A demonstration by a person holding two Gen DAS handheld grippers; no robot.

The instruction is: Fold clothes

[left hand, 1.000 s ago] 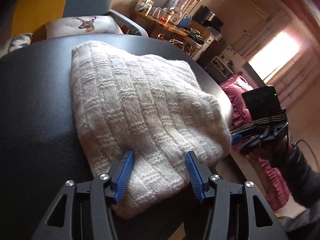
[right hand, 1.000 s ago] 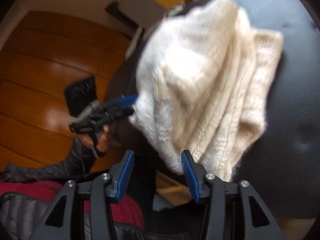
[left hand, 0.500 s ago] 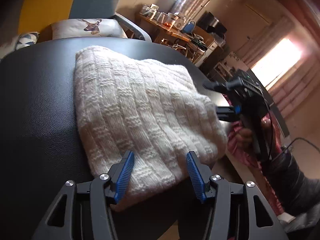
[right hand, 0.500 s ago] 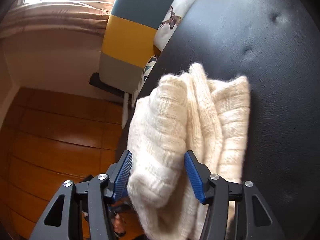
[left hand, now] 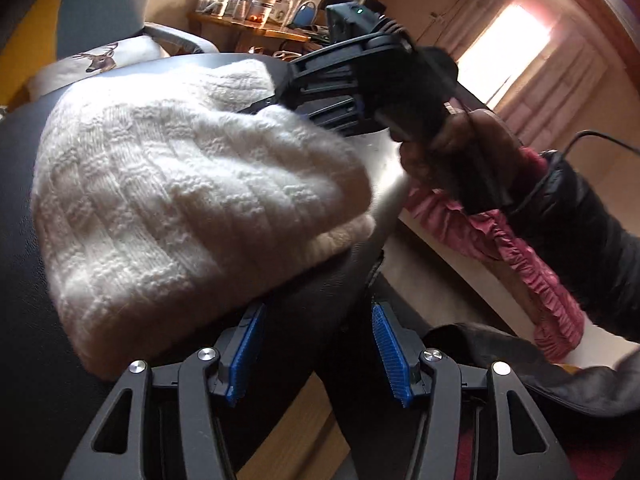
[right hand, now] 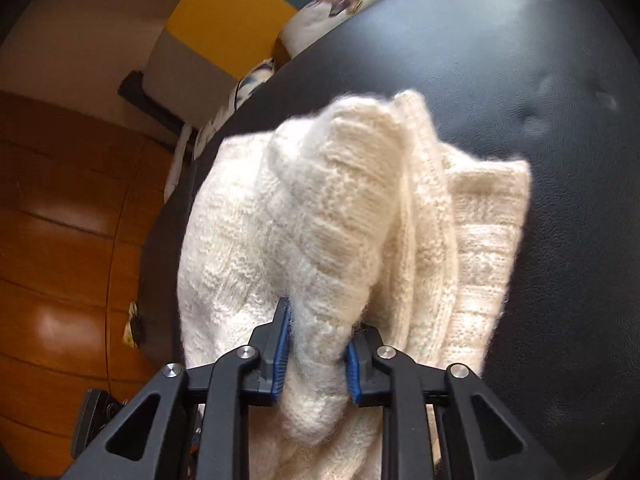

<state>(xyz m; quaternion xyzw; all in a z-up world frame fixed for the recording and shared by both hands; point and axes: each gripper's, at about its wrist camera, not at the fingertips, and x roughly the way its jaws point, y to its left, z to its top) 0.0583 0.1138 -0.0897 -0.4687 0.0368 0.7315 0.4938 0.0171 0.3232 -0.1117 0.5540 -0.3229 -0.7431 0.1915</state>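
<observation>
The white sweater (right hand: 340, 240) runs off the bottom of the right wrist view, so its lower end cannot be seen. Its top edge there is fuzzy with blur. The tips of the right gripper (right hand: 314, 350) sink into the wool, and the fingertips (right hand: 282, 336) are partly covered by fluff. In the left wrist view, the right gripper (left hand: 280, 98) has its front end tucked behind the sweater (left hand: 192, 208), so how it pinches is hidden there. The hand (left hand: 452, 152) holding it is blurred. The jars on the far shelf (left hand: 248, 30) are too small to make out. The deer cushion (right hand: 340, 0) is cut off at the top edge.
</observation>
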